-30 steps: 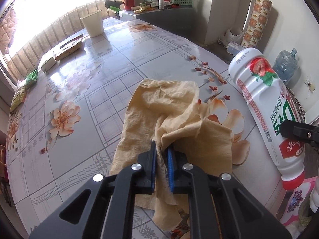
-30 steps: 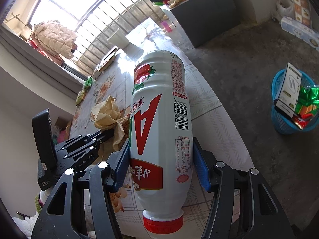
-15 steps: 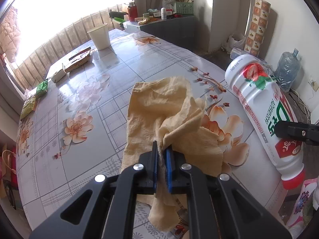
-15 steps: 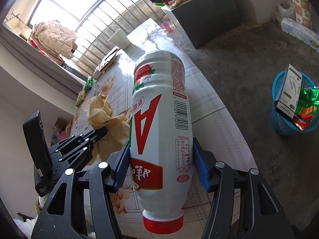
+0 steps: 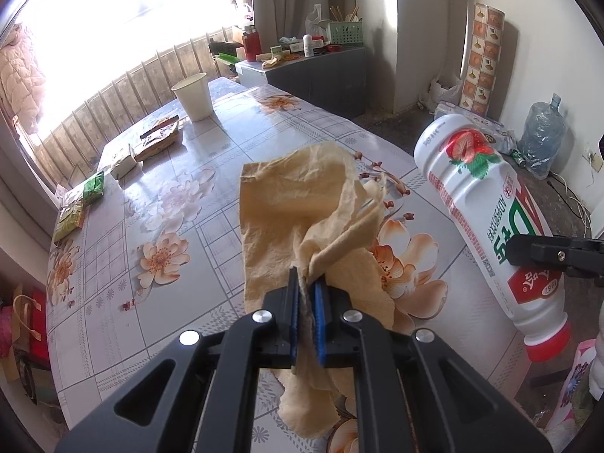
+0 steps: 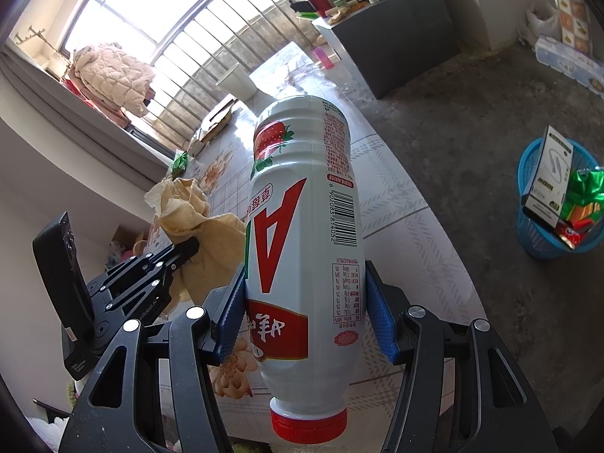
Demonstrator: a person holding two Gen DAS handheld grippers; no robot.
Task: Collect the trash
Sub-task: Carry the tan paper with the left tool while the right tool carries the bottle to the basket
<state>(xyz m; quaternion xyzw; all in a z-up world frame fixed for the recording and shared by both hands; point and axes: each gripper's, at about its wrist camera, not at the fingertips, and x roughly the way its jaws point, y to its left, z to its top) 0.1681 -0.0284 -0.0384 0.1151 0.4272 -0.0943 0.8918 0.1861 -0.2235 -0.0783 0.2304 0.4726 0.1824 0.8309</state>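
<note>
In the left wrist view, our left gripper [image 5: 306, 311] pinches the tan cloth [image 5: 302, 204], raised higher off the floral table [image 5: 158, 264] than a second ago; a white cup [image 5: 193, 95] stands at eleven o'clock, its contents hidden. In the right wrist view, our right gripper [image 6: 305, 313] clamps the white bottle [image 6: 302, 234], unchanged; at three o'clock a blue basket [image 6: 536, 241] holds a box and what seem to be wrappers.
</note>
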